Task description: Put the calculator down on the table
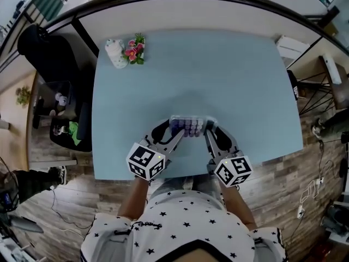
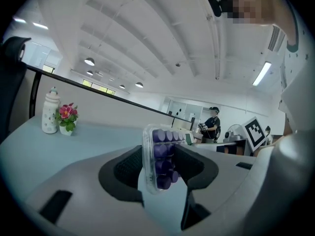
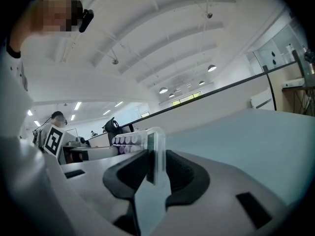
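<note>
Both grippers pinch one thing: the left gripper (image 1: 173, 131) and the right gripper (image 1: 210, 131) each clamp an end of the clear-cased calculator with purple keys (image 1: 191, 126), presumably to keep it level for lowering. It hangs over the near edge of the pale blue table (image 1: 218, 75). The forearms reach forward, converging and tilted slightly downward.

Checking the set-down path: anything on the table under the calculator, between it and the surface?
Nothing visible. The calculator, held at its ends by the left gripper and right gripper, is over bare table. A white bottle and flowers stand at the far left corner, well aside.
</note>
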Available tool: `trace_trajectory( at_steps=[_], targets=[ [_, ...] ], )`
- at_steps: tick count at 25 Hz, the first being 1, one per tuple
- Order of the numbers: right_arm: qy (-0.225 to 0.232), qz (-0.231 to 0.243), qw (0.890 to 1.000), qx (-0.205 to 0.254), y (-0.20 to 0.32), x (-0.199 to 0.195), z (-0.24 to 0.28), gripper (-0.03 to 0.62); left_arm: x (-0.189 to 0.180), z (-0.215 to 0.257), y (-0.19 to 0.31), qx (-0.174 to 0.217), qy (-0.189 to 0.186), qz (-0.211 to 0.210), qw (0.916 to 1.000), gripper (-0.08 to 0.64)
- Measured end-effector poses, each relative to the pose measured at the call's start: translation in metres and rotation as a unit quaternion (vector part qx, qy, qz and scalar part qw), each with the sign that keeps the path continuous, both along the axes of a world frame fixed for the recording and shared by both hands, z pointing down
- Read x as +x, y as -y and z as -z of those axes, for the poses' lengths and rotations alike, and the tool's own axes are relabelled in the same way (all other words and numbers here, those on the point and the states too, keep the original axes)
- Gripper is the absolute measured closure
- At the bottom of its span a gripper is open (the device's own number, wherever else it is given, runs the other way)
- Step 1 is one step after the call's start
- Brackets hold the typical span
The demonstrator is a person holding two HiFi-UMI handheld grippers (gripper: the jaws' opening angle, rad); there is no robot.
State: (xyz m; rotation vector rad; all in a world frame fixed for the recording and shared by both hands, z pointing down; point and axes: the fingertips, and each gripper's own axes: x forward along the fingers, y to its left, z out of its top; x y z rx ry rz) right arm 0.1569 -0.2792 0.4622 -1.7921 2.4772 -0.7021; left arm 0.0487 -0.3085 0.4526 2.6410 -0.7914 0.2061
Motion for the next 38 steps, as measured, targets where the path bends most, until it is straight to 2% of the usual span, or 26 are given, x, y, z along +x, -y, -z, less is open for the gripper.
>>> trace_trajectory(
  at_steps=[13, 27, 38],
  targets=[
    [0.002, 0.049, 0.998, -0.047, 0.023, 0.001, -0.035, 0.495, -0.001, -0.035, 0.013, -0.047, 0.010, 0.054, 0.9974, 0.353],
    [-0.005, 0.077, 0.993, -0.094, 0.031, 0.006, -0.077, 0.494, 0.003, -0.081, 0.014, -0.101, 0.030, 0.084, 0.9909, 0.351],
    [-0.016, 0.085, 0.988, -0.130, 0.027, 0.011, -0.108, 0.491, 0.007, -0.116, 0.013, -0.127, 0.072, 0.091, 0.9851, 0.351]
  ],
)
